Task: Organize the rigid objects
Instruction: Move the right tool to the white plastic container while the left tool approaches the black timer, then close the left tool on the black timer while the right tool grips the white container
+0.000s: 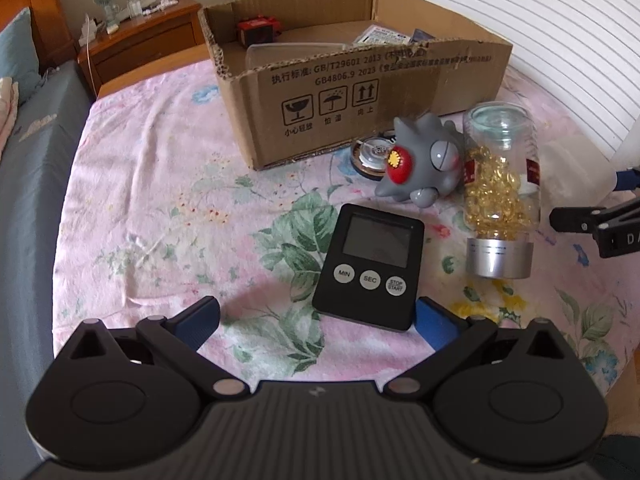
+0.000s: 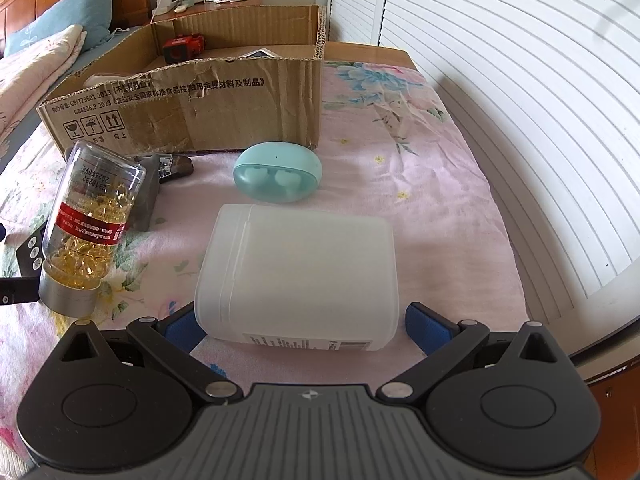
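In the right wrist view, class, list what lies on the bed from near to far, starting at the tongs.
White plastic container → mint earbud case → cardboard box.

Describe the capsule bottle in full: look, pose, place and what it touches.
The capsule bottle is clear plastic, part-filled with golden softgels, with a red label band and a silver cap. It stands inverted on that cap on the floral bedsheet, leaning a little. The grey toy sits close beside it; contact cannot be told. No jaws touch it.
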`<action>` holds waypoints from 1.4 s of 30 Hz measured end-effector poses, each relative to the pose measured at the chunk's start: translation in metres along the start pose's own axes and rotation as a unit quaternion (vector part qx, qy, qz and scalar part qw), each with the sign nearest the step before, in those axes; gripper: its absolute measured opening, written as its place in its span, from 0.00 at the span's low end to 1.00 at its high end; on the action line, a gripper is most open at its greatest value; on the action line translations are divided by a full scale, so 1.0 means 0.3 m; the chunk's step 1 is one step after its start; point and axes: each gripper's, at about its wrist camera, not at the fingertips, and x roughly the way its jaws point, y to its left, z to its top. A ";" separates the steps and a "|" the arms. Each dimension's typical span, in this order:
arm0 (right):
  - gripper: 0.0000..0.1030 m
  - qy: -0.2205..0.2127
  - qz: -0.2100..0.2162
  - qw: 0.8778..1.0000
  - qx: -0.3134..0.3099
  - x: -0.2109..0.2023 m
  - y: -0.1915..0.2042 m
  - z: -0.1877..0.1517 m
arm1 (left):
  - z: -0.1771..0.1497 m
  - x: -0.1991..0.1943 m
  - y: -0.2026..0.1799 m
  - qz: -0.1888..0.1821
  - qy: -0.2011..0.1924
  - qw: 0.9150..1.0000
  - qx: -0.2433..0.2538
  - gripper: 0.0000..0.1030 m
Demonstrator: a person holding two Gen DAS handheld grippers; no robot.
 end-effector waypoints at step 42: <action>1.00 -0.011 0.018 0.999 -0.026 0.007 0.021 0.006 | -0.067 -0.056 0.001 -0.037 -0.074 0.996 0.030 0.51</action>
